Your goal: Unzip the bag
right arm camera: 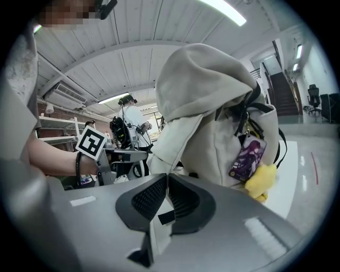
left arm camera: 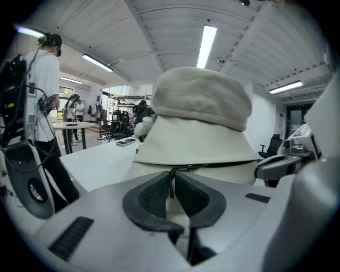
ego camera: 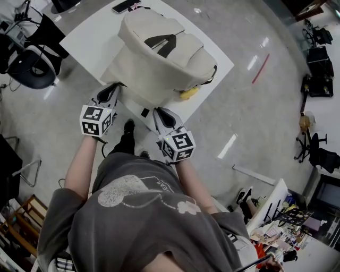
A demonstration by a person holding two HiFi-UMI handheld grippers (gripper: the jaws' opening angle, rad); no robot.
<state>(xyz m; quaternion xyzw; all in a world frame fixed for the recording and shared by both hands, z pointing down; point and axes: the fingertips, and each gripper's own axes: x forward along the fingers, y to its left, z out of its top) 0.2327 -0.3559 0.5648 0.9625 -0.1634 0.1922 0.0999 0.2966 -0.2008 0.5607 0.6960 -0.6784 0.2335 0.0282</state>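
1. Pinching is seen at the left gripper (left arm camera: 171, 175): its jaws are pressed almost together on a thin dark zipper pull (left arm camera: 170, 187), the lower end of which is lost between the pads.
2. The right gripper (right arm camera: 167, 179) is likewise closed, and a cream strap (right arm camera: 158, 234) with a small black patch is clamped between its jaws. The point where this strap joins the bag is hidden behind the jaw tips.
3. In the head view both grippers are held at the near edge of the white table (ego camera: 93, 37), against the bag's near side. Their jaw tips cannot be made out there, being covered by the housings and marker cubes.
4. The bag (ego camera: 159, 53), a cream backpack, is stood on the table just beyond the grippers. A dark zip line (left arm camera: 223, 164) is seen running rightward from the pull, and its far end is cut off by gripper bodywork.
5. A yellow plush charm (right arm camera: 261, 183) and a purple card tag (right arm camera: 247, 156) are hung on the bag's side. The tag's print is too small to be read.
6. A phone (ego camera: 126, 6) is laid at the table's far edge and is partly cut off by the frame.
7. Well apart, a person in a white shirt (left arm camera: 42, 85) is seen standing in the left gripper view.
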